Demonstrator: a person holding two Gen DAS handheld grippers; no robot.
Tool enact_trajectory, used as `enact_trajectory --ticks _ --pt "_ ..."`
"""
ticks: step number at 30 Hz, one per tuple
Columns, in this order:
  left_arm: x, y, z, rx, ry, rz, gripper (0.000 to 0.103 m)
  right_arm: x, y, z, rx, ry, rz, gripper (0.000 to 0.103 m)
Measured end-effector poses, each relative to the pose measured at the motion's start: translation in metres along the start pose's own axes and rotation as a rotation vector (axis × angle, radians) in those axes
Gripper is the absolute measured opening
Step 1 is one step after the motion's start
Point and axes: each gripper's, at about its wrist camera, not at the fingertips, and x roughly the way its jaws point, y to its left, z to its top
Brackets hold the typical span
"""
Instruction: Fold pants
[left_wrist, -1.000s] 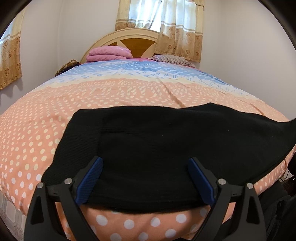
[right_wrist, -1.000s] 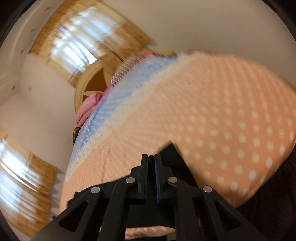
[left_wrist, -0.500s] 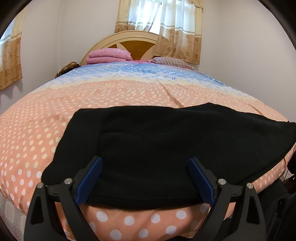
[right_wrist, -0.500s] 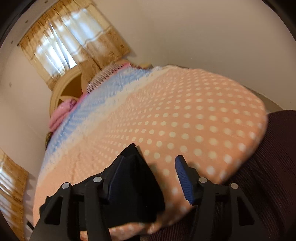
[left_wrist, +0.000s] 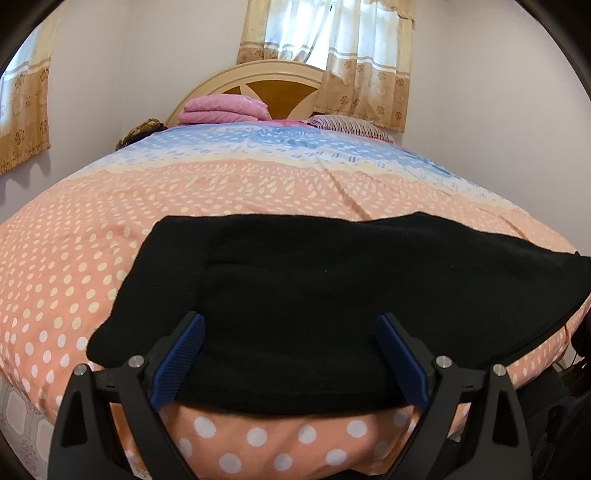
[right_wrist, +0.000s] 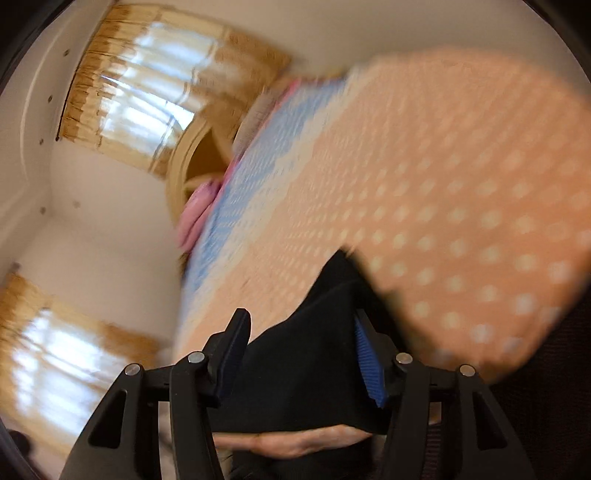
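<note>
The black knit fabric pants lie flat on the peach polka-dot bed sheet, directly ahead of and between the spread fingers of the left claw, which grips nothing. The right claw has just opened; its jaws stand apart with a pants end between them, contact unclear through blur.
</note>
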Motion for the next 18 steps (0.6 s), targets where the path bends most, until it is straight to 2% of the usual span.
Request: enact_trajectory --ticks 2,4,7,11,14,16,18 --pt "0.001 -0.001 0.0 0.007 0.001 0.006 0.097 0.01 -0.006 0.002 0.04 0.029 0.019 0.054" --pt "0.002 -0.001 0.0 0.006 0.001 0.005 0.098 0.014 -0.008 0.004 0.037 -0.002 -0.011 0.025" --pt "0.002 0.0 0.0 0.006 0.003 0.003 0.098 0.009 0.001 0.004 -0.055 -0.089 -0.049 0.008" --pt "0.002 0.0 0.0 0.004 0.005 0.002 0.098 -0.006 0.034 -0.003 -0.266 -0.231 -0.11 0.006" --pt "0.002 0.0 0.0 0.007 0.002 0.004 0.098 -0.012 0.043 -0.002 -0.339 -0.261 -0.144 0.005" --pt "0.002 -0.001 -0.001 0.009 -0.002 0.006 0.098 -0.012 0.032 0.004 -0.333 -0.256 -0.255 0.005" --pt "0.001 -0.001 -0.002 0.017 -0.004 0.011 0.098 -0.012 0.016 0.007 -0.274 -0.245 -0.287 0.005"
